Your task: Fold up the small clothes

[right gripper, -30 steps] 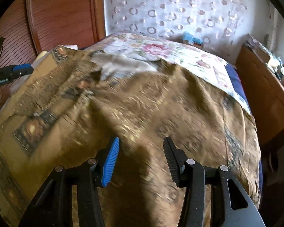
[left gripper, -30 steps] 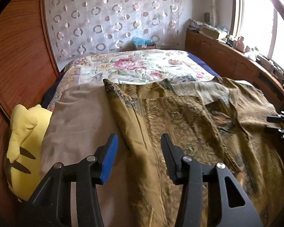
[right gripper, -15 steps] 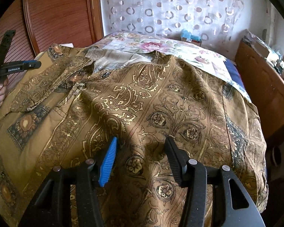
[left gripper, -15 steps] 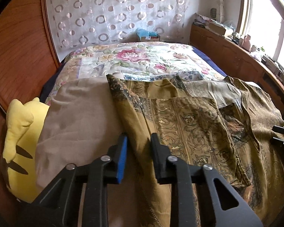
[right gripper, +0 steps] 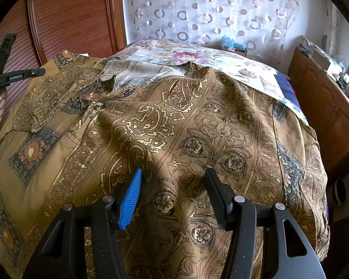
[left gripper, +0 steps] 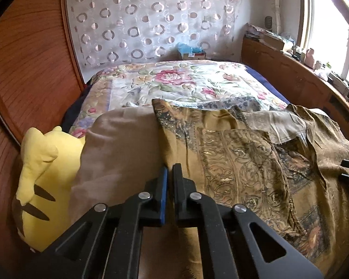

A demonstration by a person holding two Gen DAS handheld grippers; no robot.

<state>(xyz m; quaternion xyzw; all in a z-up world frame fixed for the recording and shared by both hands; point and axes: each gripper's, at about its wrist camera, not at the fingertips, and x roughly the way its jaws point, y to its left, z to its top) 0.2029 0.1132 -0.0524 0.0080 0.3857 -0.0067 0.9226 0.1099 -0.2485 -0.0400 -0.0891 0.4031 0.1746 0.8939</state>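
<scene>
Floral-quilted bed (left gripper: 174, 86) under a ring-patterned curtain (left gripper: 151, 18); left gripper (left gripper: 170, 174) clenched on the brown paisley shirt's (right gripper: 174, 127) edge at 12 o'clock; right gripper (right gripper: 173, 181) released over it.

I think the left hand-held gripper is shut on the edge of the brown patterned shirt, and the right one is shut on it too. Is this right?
Not quite. The left hand-held gripper is shut on the shirt edge, but the right hand-held gripper is open, its fingers spread over the fabric, as the right wrist view shows.

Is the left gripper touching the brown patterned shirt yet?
Touching. In the left wrist view the left gripper has its jaws nearly shut on the edge of the brown patterned shirt, with the cloth running between them.
</scene>
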